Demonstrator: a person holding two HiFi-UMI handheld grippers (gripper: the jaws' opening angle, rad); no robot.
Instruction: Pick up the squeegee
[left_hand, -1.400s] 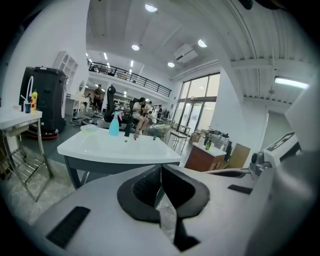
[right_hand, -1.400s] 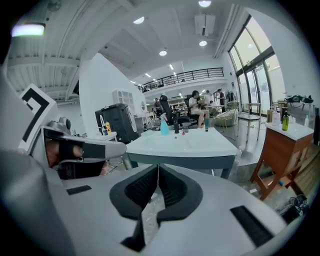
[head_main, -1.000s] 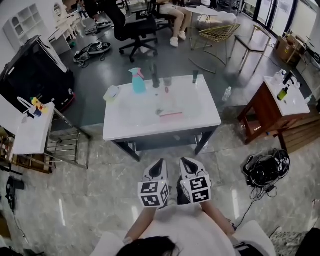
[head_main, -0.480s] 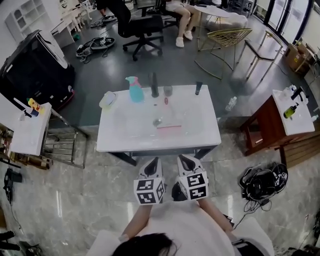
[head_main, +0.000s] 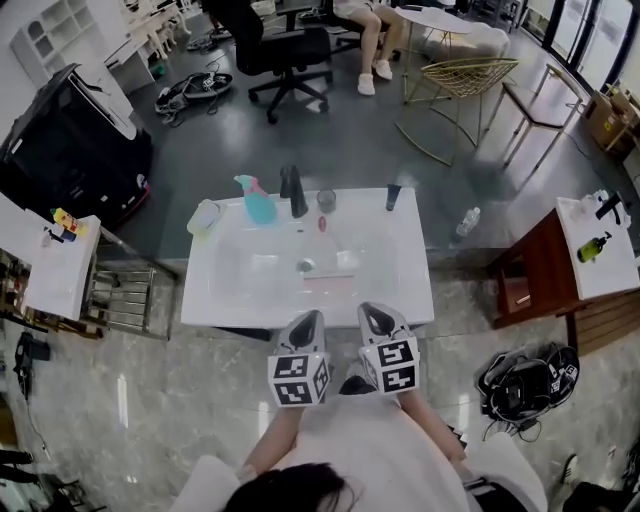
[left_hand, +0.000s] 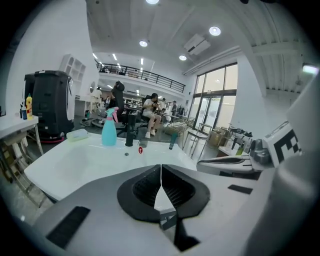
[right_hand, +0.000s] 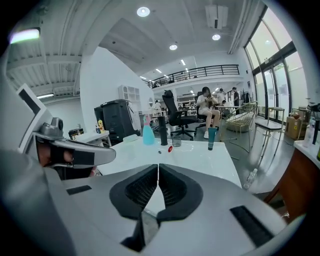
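Note:
The squeegee is a pale pink bar lying flat near the middle of the white table, faint in the head view. I do not make it out in either gripper view. My left gripper and right gripper hang side by side at the table's near edge, short of the squeegee. The left gripper has its jaws touching with nothing between them. The right gripper is likewise shut and empty.
Along the table's far side stand a blue spray bottle, a dark bottle, a cup, a dark tube and a pale container. A small red thing and a round thing lie mid-table. A wooden side table stands right, cables on the floor.
Both grippers have moved forward together, from well short of the table to its near edge. The table has drawn closer in the view. Both stay shut.

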